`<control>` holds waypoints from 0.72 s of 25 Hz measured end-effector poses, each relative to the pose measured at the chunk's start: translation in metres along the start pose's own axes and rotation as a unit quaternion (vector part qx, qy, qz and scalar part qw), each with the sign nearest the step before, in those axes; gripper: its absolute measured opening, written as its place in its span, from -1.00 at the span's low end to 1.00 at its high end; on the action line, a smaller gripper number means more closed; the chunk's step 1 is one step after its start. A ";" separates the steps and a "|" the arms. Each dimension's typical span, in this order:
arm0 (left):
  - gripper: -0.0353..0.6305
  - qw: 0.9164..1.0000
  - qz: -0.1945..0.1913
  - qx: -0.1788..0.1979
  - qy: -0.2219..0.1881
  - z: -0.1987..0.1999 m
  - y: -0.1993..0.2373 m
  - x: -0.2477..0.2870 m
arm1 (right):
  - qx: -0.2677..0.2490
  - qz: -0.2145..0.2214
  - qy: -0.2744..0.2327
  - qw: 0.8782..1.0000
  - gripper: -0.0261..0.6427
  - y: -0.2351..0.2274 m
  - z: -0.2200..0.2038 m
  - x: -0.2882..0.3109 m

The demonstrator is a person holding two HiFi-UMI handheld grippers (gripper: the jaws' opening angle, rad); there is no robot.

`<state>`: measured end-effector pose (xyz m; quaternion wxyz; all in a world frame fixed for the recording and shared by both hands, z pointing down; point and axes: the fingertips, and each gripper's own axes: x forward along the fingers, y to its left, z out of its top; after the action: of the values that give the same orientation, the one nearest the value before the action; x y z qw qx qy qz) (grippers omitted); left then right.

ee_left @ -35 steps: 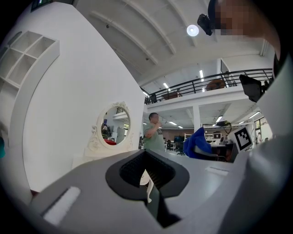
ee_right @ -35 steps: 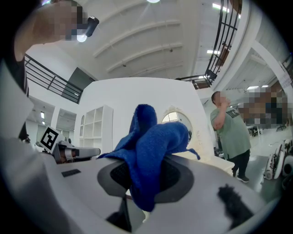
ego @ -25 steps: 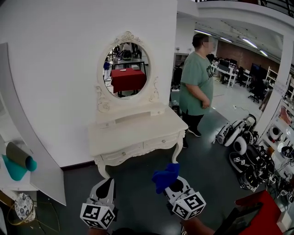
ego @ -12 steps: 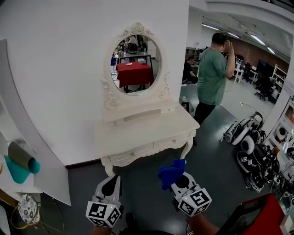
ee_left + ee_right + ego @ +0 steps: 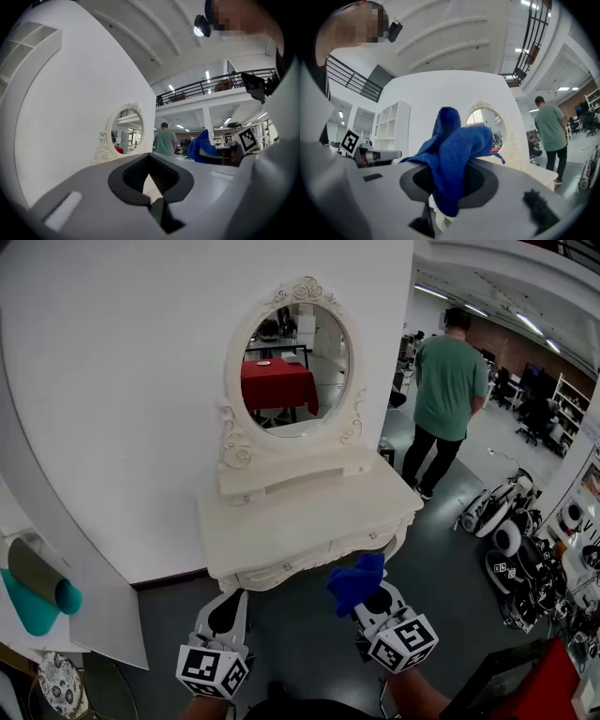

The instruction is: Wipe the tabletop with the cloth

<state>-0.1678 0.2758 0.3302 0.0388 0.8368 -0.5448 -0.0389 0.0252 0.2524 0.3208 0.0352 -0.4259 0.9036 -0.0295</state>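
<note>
Holding the cloth [image 5: 354, 580] pinched in the right gripper's [image 5: 367, 591] jaws, just short of the table's [image 5: 281, 526] front edge near its right corner, the person should lift it over that edge, press the bunch flat, and sweep in overlapping strokes. The left gripper [image 5: 223, 607], jaws pressed together on nothing, is best kept aside.

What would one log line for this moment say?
right tongs: shut on blue cloth | left tongs: shut, empty | white dressing table: cloth not on it | wiping: not started
</note>
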 end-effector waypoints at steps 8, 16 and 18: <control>-0.88 1.000 -0.003 0.001 -0.006 0.007 0.060 0.016 | -0.003 -0.001 -0.002 1.000 -0.61 0.011 -0.001 0.063; -0.88 1.000 0.017 -0.006 -0.001 0.004 0.096 0.029 | 0.006 0.018 0.006 1.000 -0.61 0.011 -0.008 0.108; -0.88 1.000 0.027 -0.006 0.002 0.003 0.104 0.036 | 0.008 0.027 0.004 1.000 -0.61 0.005 -0.007 0.120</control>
<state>-0.2482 0.2008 0.3375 0.0459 0.8214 -0.5671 -0.0400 -0.0556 0.1629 0.3232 0.0354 -0.4006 0.9148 -0.0374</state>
